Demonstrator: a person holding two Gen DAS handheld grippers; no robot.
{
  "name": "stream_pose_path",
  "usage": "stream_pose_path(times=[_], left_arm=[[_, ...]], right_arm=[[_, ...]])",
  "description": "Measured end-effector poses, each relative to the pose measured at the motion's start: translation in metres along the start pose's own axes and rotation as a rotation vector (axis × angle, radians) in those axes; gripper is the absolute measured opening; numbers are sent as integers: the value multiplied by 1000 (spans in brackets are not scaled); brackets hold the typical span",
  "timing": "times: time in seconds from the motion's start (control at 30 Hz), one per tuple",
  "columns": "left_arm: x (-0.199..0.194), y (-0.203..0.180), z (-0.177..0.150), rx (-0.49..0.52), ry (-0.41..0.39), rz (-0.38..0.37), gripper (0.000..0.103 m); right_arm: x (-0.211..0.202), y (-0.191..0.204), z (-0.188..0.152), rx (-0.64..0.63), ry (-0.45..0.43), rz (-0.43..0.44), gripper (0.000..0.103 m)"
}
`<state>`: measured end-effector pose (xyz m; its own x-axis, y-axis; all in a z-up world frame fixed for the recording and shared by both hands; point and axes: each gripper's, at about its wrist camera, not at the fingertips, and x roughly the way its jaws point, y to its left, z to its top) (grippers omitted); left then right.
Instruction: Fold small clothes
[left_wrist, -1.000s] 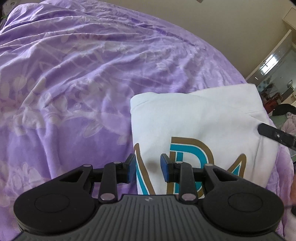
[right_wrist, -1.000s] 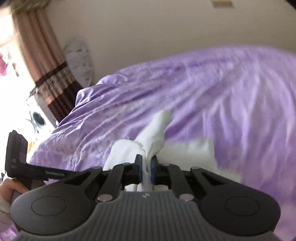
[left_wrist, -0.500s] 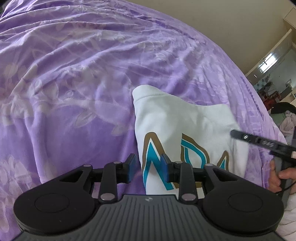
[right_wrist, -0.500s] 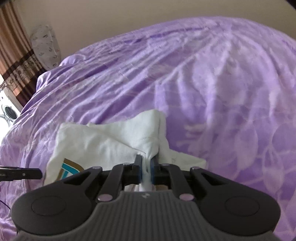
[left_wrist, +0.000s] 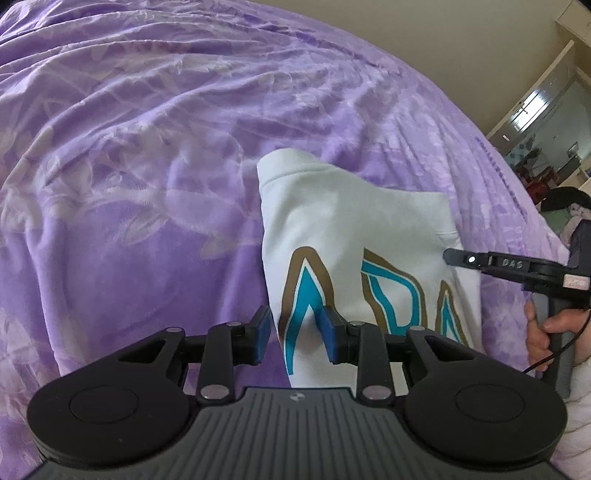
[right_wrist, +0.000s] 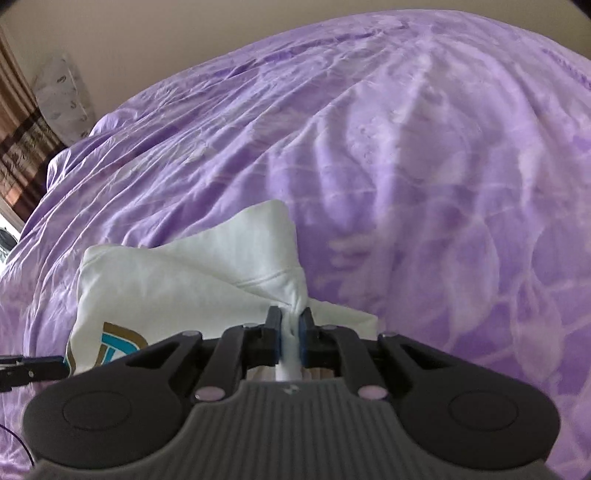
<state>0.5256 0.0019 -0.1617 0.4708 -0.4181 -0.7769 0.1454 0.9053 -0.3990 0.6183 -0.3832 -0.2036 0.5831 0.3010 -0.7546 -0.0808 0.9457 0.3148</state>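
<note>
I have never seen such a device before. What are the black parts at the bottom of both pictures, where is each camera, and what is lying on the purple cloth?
A person holds one hand-operated claw in each hand; no robot is present. Each picture comes from a camera mounted on one claw, looking along its two fingers. The left claw has its fingers apart over the edge of a white folded garment with teal and gold letters, gripping nothing visible. The right claw is shut on a bunched piece of that garment. The garment lies on a wrinkled purple bedspread with pale leaf patterns. In the left camera's picture, the person's hand holds the right claw's handle.
</note>
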Motion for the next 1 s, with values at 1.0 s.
stream_pose_path(times=[1.0], left_arm=[[0, -9, -6, -9, -26, 5, 35]], right_arm=[[-38, -58, -32, 319, -56, 194, 18]])
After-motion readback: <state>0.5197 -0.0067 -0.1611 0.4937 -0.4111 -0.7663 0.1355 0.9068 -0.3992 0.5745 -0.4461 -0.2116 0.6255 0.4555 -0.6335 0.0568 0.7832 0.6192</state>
